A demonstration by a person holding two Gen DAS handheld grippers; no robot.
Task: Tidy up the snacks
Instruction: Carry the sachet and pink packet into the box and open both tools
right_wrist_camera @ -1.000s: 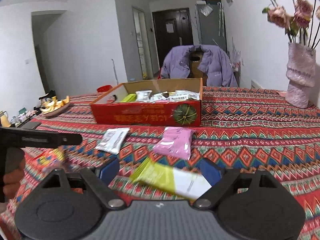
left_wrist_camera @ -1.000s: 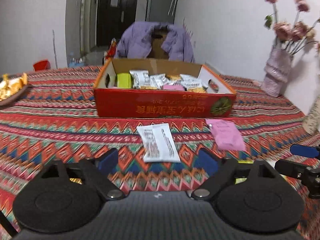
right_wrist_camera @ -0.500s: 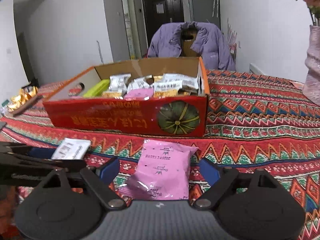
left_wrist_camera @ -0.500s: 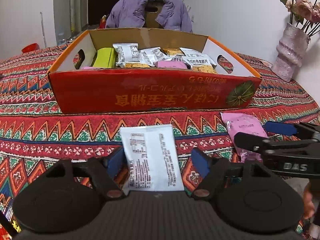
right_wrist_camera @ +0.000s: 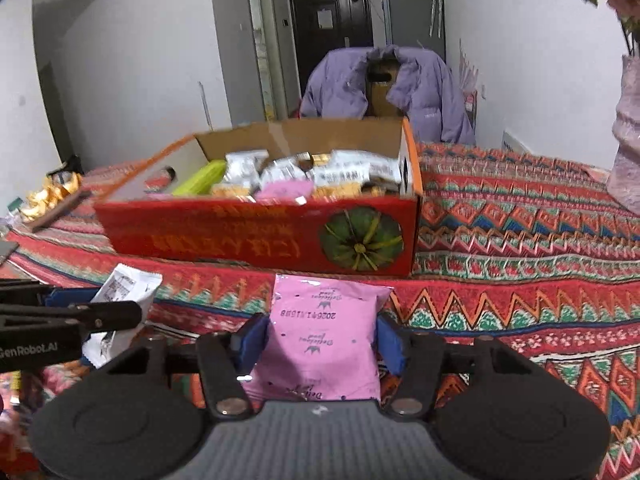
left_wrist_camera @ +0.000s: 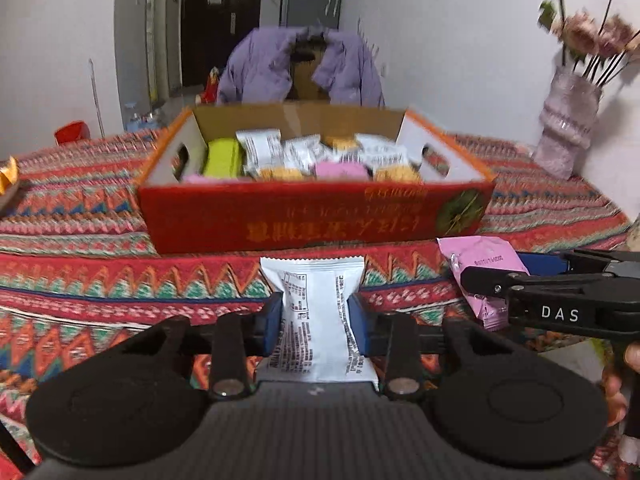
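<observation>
While both grip | white packet point(left_wrist_camera: 318, 316): 1 | pink packet point(right_wrist_camera: 324, 340): 1

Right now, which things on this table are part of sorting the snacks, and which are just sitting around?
Part of the job: white snack packet in the left gripper; pink snack packet in the right gripper; red box of snacks.

Just lying about: vase of flowers; purple jacket; tray of gold wrappers.

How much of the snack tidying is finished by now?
Many snack packets already lie in the red cardboard box. In hand: the left tongs pinch a white packet; the right tongs have just been closing around a pink packet. Both must still go in.
</observation>
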